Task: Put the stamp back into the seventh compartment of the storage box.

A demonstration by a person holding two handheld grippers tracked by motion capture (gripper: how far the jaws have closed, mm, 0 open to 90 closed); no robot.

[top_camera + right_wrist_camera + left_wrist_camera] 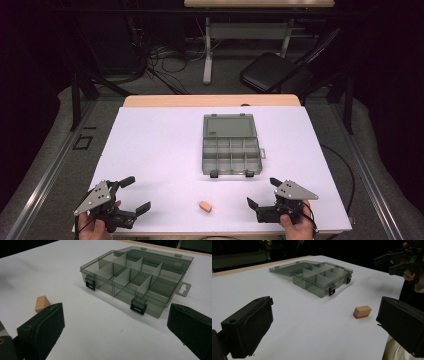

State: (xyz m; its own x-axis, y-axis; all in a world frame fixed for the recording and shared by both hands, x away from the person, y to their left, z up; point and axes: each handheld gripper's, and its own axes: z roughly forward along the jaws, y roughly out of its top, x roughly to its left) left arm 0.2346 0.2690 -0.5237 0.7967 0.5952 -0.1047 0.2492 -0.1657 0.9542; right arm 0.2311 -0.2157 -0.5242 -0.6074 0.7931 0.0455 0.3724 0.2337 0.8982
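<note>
Open organizer box mid-counter, small block near the front edge, both tools spread wide and empty.

White counter carrying a smoky plastic compartment box, lid laid back — rigid, light, likely to skid if nudged. Between left tool and right tool, well apart from each: tan block, red underside — probably light, firm, best pinched across its two long flat sides.

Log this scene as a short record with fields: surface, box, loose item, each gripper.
surface: white tabletop
box: grey translucent compartment box, lid open and laid back, compartments look empty
loose item: small tan block, on the table near the front edge, apart from the box
left gripper: jaws open, holding nothing
right gripper: jaws open, holding nothing
block position: between the two grippers
</note>
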